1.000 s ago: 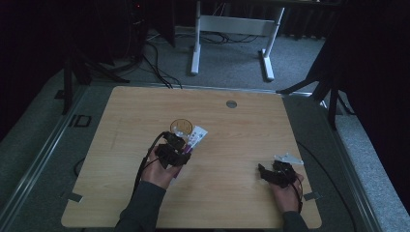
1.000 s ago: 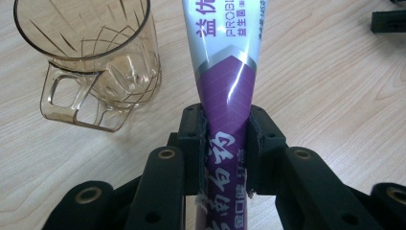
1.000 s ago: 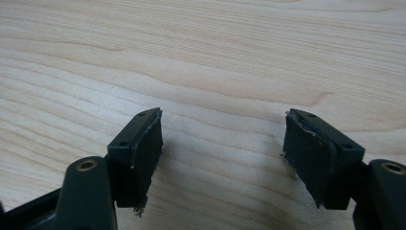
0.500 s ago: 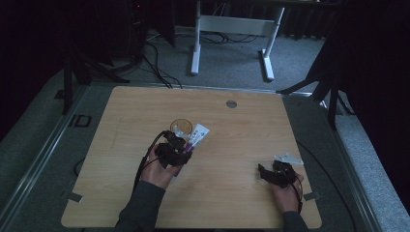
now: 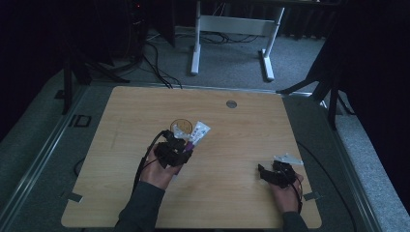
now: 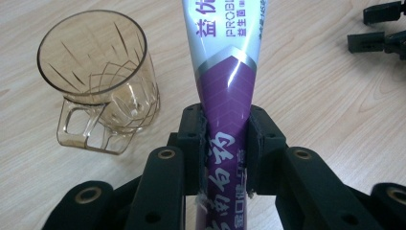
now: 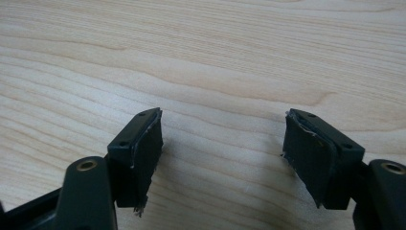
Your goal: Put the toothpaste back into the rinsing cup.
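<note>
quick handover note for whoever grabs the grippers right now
Left gripper: shut on the tube, gripping its purple lower part; the white end points away from the hand.
Right gripper: open, holding nothing, low over bare table near the right front corner.
Cup: clear amber glass mug, upright and seemingly empty, just beside the tube, handle toward the left gripper.
Done: tube is gripped.
Left, as it looks: probably stand the tube in the cup. It is not yet in. Watch that the tube does not knock the cup.
</note>
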### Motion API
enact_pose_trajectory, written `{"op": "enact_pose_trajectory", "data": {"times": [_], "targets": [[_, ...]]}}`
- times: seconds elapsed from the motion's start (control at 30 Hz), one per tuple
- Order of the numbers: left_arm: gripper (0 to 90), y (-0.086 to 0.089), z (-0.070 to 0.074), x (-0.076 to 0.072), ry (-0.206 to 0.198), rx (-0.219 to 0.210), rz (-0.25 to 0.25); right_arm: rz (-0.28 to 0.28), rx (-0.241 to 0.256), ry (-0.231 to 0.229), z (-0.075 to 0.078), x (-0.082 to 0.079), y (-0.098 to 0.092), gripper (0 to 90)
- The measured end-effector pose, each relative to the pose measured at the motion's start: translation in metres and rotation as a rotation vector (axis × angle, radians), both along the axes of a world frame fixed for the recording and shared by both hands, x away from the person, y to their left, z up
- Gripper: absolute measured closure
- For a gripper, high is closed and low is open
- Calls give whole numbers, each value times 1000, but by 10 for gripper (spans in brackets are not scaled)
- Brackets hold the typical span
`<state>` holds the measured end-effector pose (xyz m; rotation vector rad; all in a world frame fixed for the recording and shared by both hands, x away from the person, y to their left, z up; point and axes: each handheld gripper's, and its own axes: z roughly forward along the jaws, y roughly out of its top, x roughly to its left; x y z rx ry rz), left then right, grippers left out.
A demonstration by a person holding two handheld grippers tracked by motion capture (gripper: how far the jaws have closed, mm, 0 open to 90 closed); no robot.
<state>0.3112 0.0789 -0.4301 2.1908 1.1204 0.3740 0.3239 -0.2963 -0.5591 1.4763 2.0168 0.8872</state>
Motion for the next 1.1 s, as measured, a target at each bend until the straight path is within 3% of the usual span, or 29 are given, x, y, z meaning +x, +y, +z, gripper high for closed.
{"op": "enact_pose_trajectory", "data": {"times": [0.3, 0.77, 1.1], "targets": [[714, 2, 3, 0, -33, -7, -1, 0, 0, 0, 0, 0, 0, 295], [714, 5, 7, -3, -133, -41, 14, 0, 1, 2, 0, 0, 0, 296], [713, 5, 5, -2, -160, -54, 11, 0, 1, 1, 0, 0, 0, 296]]}}
